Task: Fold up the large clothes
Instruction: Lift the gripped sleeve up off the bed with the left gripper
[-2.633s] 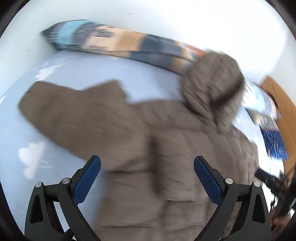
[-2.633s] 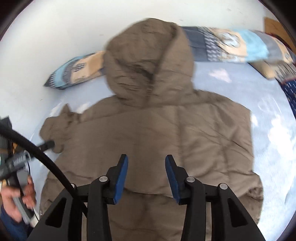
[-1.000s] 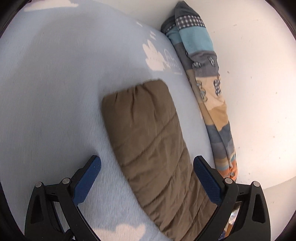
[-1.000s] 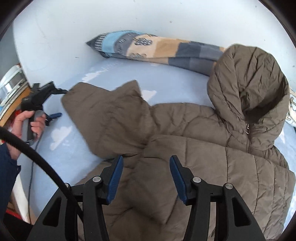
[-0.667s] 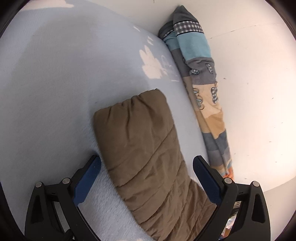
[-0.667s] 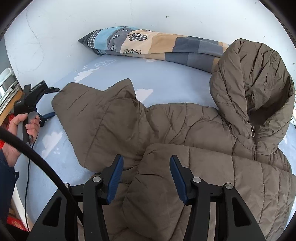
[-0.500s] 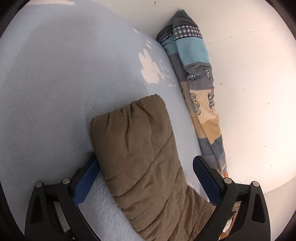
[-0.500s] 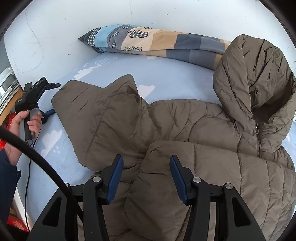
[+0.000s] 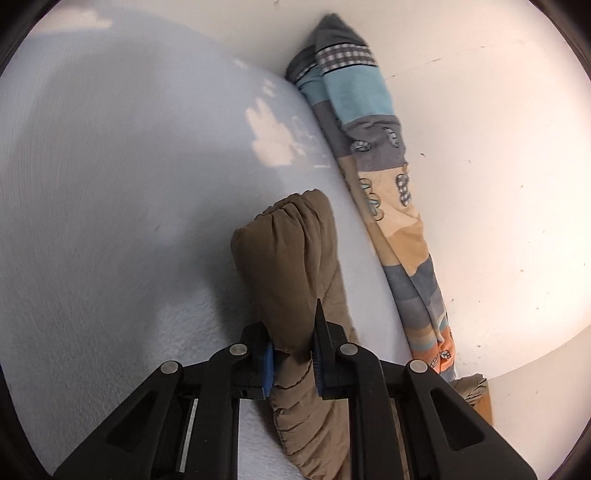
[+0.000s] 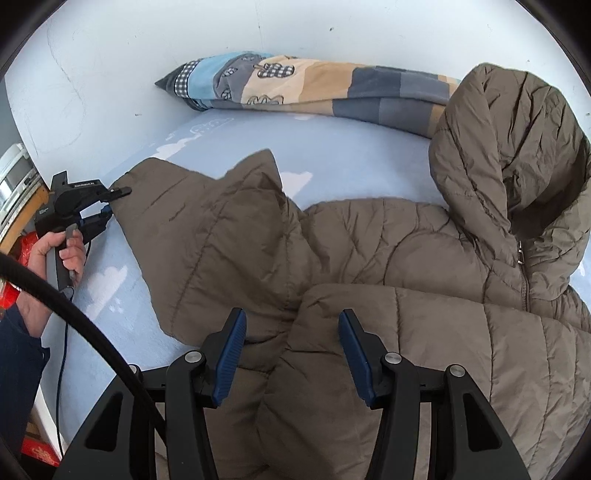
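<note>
A pale blue bed (image 10: 343,147) with white cloud prints fills the scene. A long patchwork pillow (image 10: 314,88) in blue, grey and beige lies along its far edge, pressed against the white wall (image 10: 221,33). The left wrist view shows that pillow (image 9: 384,192) running up the bed's right side against the wall (image 9: 498,166).
</note>
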The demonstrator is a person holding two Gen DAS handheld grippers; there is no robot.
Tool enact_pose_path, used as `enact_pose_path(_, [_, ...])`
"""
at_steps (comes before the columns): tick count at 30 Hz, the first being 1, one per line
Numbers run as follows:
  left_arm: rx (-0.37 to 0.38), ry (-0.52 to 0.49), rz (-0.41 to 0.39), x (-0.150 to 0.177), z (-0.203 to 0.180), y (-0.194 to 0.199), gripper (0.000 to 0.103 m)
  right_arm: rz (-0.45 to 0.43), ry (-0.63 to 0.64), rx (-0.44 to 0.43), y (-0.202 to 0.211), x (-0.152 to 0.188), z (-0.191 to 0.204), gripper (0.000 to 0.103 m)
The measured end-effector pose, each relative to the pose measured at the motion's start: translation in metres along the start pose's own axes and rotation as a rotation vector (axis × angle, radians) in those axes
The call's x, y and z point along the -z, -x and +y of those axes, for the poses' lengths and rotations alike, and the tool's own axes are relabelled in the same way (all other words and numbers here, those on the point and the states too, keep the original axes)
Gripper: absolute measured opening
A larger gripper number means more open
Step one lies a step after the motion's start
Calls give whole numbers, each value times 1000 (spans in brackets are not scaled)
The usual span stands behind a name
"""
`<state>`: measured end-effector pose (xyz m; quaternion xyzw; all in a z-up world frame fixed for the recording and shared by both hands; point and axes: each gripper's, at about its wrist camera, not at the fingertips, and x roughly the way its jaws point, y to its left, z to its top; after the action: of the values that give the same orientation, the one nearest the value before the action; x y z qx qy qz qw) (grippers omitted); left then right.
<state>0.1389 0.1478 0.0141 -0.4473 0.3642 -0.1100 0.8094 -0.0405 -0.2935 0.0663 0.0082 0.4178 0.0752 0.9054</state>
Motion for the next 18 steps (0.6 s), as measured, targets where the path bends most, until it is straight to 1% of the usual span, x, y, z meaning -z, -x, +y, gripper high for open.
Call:
enact_pose_path(4, [16,-83,-41,-5,-32,19,15,6,13,36,-2,-3,2,56])
enact_pose_path(5, [22,-106,-52,-6,-41,25,15,27,17,36,-8,-3,1,56])
enact_pose_path(7, [49,-146,-77,-7,-61,39,14,83,40,71,-21,0,2,56])
enact_pose_path(9, [83,-175,-99,-8,-81,54,14,120,65,79,-29,3,6,59])
enact_pose_path(10, [106,-191,-109,-8,-92,63,14,124,78,81,-29,4,7,59])
enact_pose_path(12, [137,-235,-127,-6,-115,79,14,104,33,36,-18,3,1,59])
enact_pose_path(14, [173,-279,-145,0,-139,96,14,62,-38,-16,3,2,-9,59])
enact_pose_path(18, [244,-358,-157,17,-189,126,14,-11,-83,-12,50,5,-27,59])
